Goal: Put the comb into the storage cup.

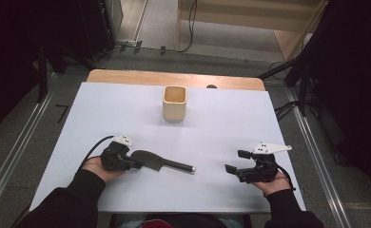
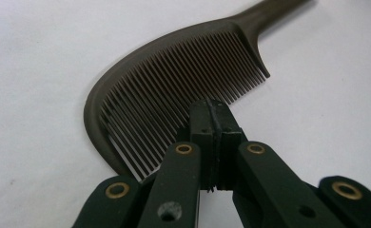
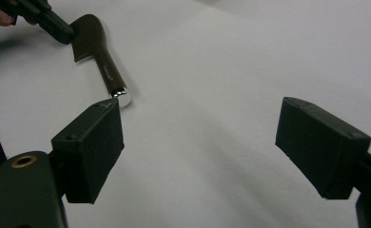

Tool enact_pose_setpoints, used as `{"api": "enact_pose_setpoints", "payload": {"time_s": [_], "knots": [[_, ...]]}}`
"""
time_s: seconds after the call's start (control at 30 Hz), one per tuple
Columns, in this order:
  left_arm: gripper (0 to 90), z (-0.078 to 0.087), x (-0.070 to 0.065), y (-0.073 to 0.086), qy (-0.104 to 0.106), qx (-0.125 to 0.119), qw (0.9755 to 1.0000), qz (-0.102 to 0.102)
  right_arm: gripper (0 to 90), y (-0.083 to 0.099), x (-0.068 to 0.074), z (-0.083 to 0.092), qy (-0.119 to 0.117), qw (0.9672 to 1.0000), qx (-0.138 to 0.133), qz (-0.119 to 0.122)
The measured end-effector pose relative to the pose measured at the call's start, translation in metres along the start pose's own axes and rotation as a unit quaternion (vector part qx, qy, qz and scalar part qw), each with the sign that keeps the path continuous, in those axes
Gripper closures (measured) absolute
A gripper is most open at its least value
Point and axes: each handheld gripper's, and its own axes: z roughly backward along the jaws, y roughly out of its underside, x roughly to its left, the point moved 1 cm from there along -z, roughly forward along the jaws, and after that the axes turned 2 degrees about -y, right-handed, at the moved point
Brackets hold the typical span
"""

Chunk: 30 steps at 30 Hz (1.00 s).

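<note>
— Where does the comb (image 1: pixel 156 161) lie?
— Flat on the table (image 1: pixel 221 123) toward its near edge; the left gripper (image 1: pixel 137 164) pinches its toothed end.
— And the right gripper (image 1: pixel 235 161)?
— Spread wide, holding nothing, near the right edge.

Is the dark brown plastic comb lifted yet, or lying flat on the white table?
Lying flat. The dark brown plastic comb rests on the white table, teeth spread against it in the left gripper view; the shut left gripper sits at its teeth.

A white-covered table (image 1: pixel 126 104) is seen bearing a dark comb (image 1: pixel 152 160) and a beige cup (image 1: pixel 174 102).
</note>
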Motion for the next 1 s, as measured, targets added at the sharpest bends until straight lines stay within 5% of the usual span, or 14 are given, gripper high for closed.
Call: {"api": "enact_pose_setpoints", "payload": {"time_s": [0.8, 1.0], "knots": [[85.8, -0.001, 0.006, -0.006, 0.002, -0.008, 1.0000, 0.004, 14.6, 0.000, 0.000, -0.001, -0.004, 1.0000, 0.001, 0.003], [78.3, 0.011, 0.003, -0.007, 0.016, -0.047, 0.9987, 0.011, 14.6, 0.000, 0.000, -0.001, -0.004, 1.0000, 0.000, 0.003]]}}
